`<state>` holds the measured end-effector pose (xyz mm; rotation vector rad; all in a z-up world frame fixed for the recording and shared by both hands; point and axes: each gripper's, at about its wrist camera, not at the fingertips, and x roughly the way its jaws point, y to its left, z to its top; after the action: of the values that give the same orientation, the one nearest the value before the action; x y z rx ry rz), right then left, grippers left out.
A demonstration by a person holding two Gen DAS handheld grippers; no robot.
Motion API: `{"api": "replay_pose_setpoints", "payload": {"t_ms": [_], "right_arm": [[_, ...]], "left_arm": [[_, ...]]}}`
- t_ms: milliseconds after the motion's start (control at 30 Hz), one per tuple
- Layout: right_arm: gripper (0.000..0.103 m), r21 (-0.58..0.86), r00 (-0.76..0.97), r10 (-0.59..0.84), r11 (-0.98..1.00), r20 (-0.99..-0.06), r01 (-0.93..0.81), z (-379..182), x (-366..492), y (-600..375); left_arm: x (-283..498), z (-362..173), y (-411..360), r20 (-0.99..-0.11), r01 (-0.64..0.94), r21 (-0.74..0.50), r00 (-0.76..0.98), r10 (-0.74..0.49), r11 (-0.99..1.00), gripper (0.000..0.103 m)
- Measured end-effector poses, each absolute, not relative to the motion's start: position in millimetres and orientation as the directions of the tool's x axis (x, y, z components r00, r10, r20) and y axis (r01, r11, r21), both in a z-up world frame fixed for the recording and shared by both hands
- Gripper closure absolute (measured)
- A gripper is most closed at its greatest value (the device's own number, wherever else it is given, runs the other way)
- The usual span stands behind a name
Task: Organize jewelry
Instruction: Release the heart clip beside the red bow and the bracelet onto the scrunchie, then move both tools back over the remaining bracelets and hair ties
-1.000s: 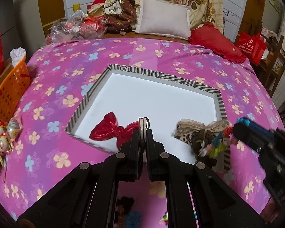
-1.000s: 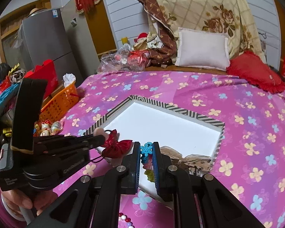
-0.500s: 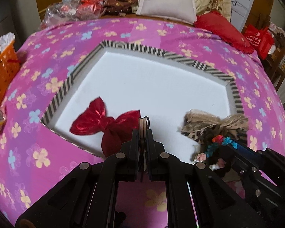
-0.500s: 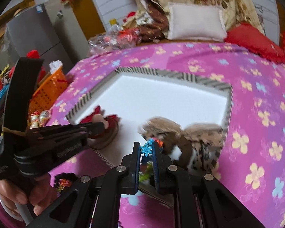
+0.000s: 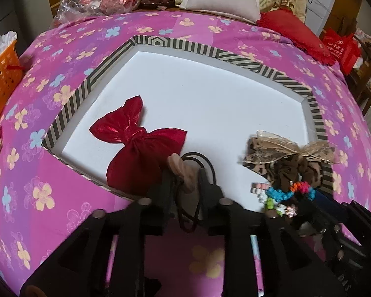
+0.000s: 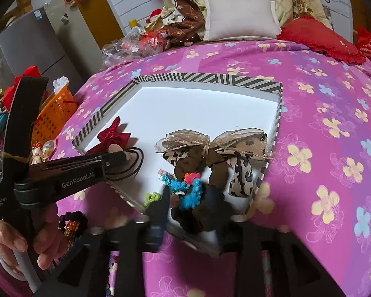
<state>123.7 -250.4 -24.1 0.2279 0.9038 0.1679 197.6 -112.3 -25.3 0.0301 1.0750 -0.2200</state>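
The left hand-held gripper [image 5: 184, 180] is opening, with a black hair tie [image 5: 200, 170] between its fingers. The right hand-held gripper [image 6: 190, 198] is opening around a bright blue hair tie [image 6: 185, 188]. Both are lying in the striped box [image 5: 175, 43] on the bed [image 5: 37, 185].
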Motion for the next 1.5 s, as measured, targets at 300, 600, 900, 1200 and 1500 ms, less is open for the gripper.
{"api": "replay_pose_setpoints", "payload": {"t_ms": [300,600,900,1200,1500], "right_arm": [[0.062,0.238,0.634,0.220,0.969,-0.742,-0.058,-9.7,104.7,-244.6],[0.061,0.222,0.637,0.201,0.974,-0.745,-0.048,-5.4,87.9,-237.6],[0.050,0.228,0.644,0.190,0.973,-0.741,-0.024,-5.4,69.2,-233.6],[0.048,0.208,0.650,0.174,0.978,-0.740,-0.026,-2.8,51.7,-221.9],[0.048,0.186,0.643,0.178,0.981,-0.745,-0.056,-3.6,29.4,-206.8]], "left_arm": [[181.6,-9.7,-108.3,-0.851,0.195,-0.071,0.500,-0.162,0.978,0.055],[159.3,-2.7,-99.7,-0.842,0.186,-0.050,0.521,-0.142,0.981,0.055],[134.4,7.1,-90.5,-0.821,0.188,-0.026,0.556,-0.128,0.982,0.055],[102.9,11.2,-74.9,-0.807,0.172,-0.016,0.580,-0.114,0.985,0.054],[71.3,8.7,-40.8,-0.813,0.144,-0.054,0.568,-0.128,0.988,0.054]]}}
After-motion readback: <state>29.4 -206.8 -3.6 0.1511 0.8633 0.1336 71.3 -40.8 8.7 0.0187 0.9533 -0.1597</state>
